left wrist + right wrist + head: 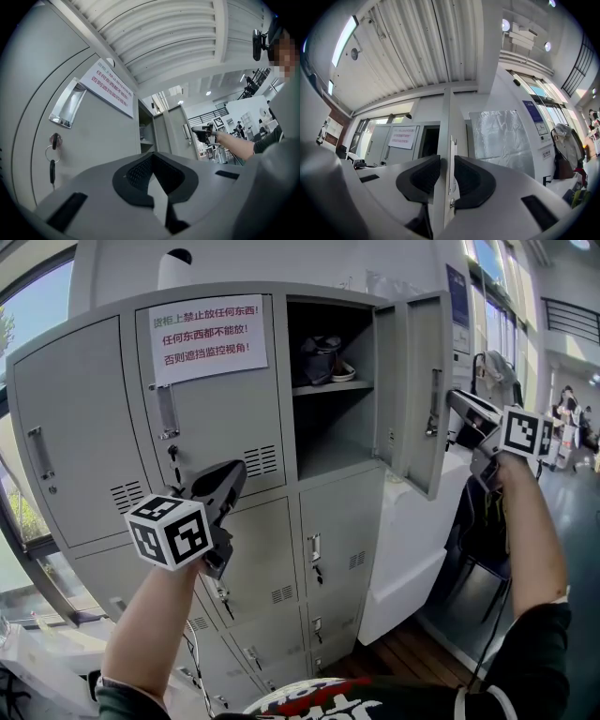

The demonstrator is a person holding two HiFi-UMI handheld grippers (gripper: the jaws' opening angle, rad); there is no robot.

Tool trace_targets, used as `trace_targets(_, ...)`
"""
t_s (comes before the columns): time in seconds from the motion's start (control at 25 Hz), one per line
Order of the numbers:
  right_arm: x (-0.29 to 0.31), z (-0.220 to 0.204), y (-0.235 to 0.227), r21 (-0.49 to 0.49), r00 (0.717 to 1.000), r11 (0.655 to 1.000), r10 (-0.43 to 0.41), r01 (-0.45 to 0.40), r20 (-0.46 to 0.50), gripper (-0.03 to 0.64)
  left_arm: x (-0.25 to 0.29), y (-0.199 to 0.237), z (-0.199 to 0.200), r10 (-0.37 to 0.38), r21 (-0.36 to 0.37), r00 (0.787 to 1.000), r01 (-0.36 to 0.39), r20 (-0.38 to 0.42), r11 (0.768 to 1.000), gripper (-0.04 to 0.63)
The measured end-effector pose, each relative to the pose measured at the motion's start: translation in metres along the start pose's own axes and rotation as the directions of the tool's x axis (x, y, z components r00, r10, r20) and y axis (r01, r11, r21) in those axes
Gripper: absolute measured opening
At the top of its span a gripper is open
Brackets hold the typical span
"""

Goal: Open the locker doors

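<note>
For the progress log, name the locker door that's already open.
The top-row door at far right: swung outward, right hand-held gripper clamped on its edge; the other doors visible are shut.

Two grippers (223, 482) (461, 405), one open locker door (419, 390), one notice (208, 351).

Right tongs (457, 407) sit at the open locker door (424, 371), left tongs (232, 474) before a closed door (211, 423).

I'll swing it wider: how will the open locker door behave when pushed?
The open door likely stays rigid: it hangs flat. Probably light: its edge looks thin in the right gripper. Smooth paint may slip.
</note>
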State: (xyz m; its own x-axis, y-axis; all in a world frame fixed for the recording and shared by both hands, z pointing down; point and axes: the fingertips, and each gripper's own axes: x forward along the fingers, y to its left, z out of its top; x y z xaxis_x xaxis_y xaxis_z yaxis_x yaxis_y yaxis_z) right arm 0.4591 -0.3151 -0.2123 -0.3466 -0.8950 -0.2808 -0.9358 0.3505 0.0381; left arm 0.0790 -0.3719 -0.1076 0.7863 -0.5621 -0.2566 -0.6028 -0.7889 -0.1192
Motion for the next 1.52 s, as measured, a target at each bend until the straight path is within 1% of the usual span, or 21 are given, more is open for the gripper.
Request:
trace_targets(0.32, -0.012, 0.002, -0.026, 0.008, 0.998, 0.998, -0.058, 0.058, 0.025, 0.071, 0.003, 0.002, -0.005, -0.001, -0.006, 1.000, 0.001, -0.006, 1.000, 0.005)
trace_targets(0.52, -0.016, 0.002, -0.040, 0.035, 0.996, 0.996, -0.081, 0.080, 0.042, 0.071, 0.005, 0.002, -0.009, -0.001, -0.016, 1.000, 0.001, -0.012, 1.000, 0.005)
trace_targets(0.76, -0.021, 0.004, -0.058, 0.035, 0.992, 0.993, -0.118, 0.116, 0.051, 0.069, 0.005, 0.000, -0.011, 0.004, -0.019, 1.000, -0.005, -0.015, 1.000, 0.005)
trace_targets(1.0, -0.024, 0.004, -0.087, 0.045, 0.985, 0.986, -0.163, 0.160, 0.062, 0.062, 0.002, -0.001, -0.011, 0.009, -0.018, 1.000, -0.009, -0.018, 1.000, 0.005)
trace_targets(1.12, -0.024, 0.003, -0.102, 0.045, 0.980, 0.982, -0.188, 0.186, 0.061, 0.041, 0.001, -0.002, -0.013, 0.016, -0.017, 1.000, -0.017, -0.023, 1.000, 0.005)
trace_targets(1.52, -0.021, -0.001, -0.150, 0.091, 0.965, 0.964, -0.255, 0.249, 0.068, 0.040, -0.003, -0.001, -0.017, 0.046, -0.016, 0.998, -0.047, -0.035, 0.999, 0.005)
